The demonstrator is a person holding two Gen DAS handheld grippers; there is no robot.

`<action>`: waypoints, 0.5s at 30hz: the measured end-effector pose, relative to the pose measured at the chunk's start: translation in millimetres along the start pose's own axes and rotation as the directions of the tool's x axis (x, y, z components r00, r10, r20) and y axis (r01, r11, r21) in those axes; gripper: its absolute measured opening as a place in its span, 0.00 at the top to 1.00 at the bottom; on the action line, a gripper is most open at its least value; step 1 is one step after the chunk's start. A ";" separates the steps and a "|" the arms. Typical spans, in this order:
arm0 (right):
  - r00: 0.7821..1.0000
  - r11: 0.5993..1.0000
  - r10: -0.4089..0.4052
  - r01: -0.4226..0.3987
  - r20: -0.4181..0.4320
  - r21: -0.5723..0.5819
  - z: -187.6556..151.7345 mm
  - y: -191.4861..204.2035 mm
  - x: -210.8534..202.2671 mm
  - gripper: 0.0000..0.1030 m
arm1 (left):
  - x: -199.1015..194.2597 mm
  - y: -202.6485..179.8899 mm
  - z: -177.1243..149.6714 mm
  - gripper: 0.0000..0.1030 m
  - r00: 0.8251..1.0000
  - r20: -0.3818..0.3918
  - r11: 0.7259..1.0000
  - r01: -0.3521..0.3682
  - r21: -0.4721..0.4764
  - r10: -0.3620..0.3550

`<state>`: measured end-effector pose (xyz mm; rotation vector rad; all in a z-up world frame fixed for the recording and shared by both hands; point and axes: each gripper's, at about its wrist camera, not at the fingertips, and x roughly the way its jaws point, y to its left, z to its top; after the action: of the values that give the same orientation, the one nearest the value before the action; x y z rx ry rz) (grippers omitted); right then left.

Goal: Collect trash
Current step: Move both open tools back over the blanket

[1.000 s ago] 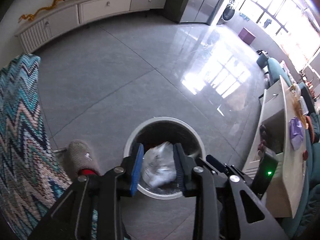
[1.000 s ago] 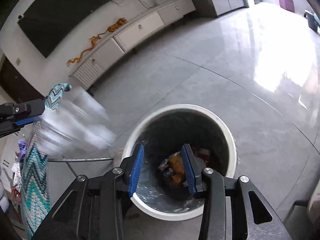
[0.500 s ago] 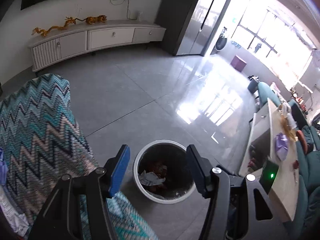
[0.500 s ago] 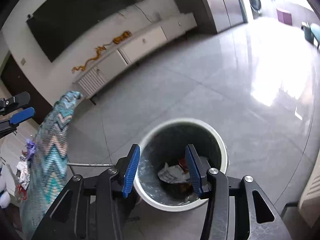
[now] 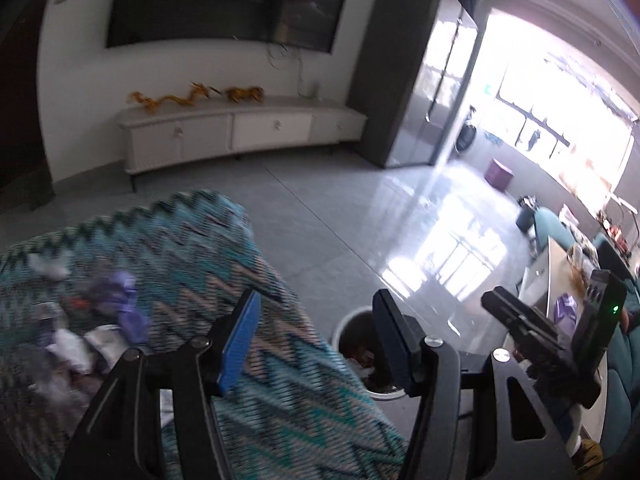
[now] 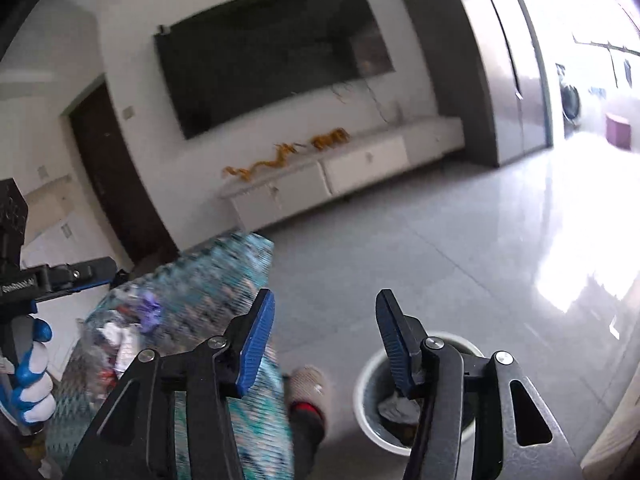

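Left wrist view. Left gripper with blue-padded jaws spread, nothing between them; right jaw seen to have just stopped widening no further here, jaws standing apart over bare floor and cloth edge. Round white trash bin just beyond and right of the jaw gap, partly hidden by the right jaw, crumpled waste visible inside. Zigzag-patterned teal cloth below and left of the claw, draped over a raised surface. Scattered trash on that cloth, left of the left jaw: purple wrapper, white crumpled papers, all blurred. Right gripper's black body to the right of the claw. White low cabinet far ahead against the wall.

Right wrist view. Right gripper with jaws having just been opening, now spread, nothing pinched. Trash bin directly beneath the right jaw, white paper inside. Patterned cloth behind the left jaw, litter on it further left. Grey slipper between cloth and bin. Gloved hand, blue and white, far left, gripping the other tool's handle.
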<state>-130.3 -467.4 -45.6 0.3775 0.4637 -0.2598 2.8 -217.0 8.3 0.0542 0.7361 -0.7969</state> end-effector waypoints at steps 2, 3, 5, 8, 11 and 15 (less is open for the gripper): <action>0.999 0.999 0.028 -0.027 0.021 -0.037 9.2 23.7 -8.3 0.46 | -22.0 16.5 -1.3 0.45 0.999 0.036 0.999 -0.027 -0.018 0.028; 0.999 0.998 0.036 -0.034 0.026 -0.050 13.0 31.4 -11.8 0.45 | -35.5 29.0 -3.3 0.45 0.997 0.056 0.998 -0.045 -0.036 0.047; 0.997 0.995 0.060 -0.056 0.039 -0.080 19.2 50.0 -17.7 0.45 | -54.6 50.8 -7.8 0.41 0.994 0.075 0.995 -0.069 -0.070 0.074; 0.995 0.989 0.089 -0.082 0.048 -0.124 27.0 77.0 -21.8 0.45 | -78.6 87.5 -17.1 0.38 0.989 0.089 0.987 -0.106 -0.118 0.117; 0.992 0.982 0.115 -0.106 0.049 -0.158 32.4 99.0 -22.8 0.45 | -99.4 124.0 -28.5 0.37 0.982 0.090 0.976 -0.147 -0.159 0.163; 0.989 0.973 0.141 -0.131 0.037 -0.191 35.8 122.8 -15.6 0.44 | -124.5 166.1 -41.9 0.37 0.972 0.094 0.960 -0.191 -0.206 0.214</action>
<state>-89.9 -369.3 27.5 0.2156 0.4075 -0.0908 31.1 -7.4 17.0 -0.0919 0.6839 -0.5242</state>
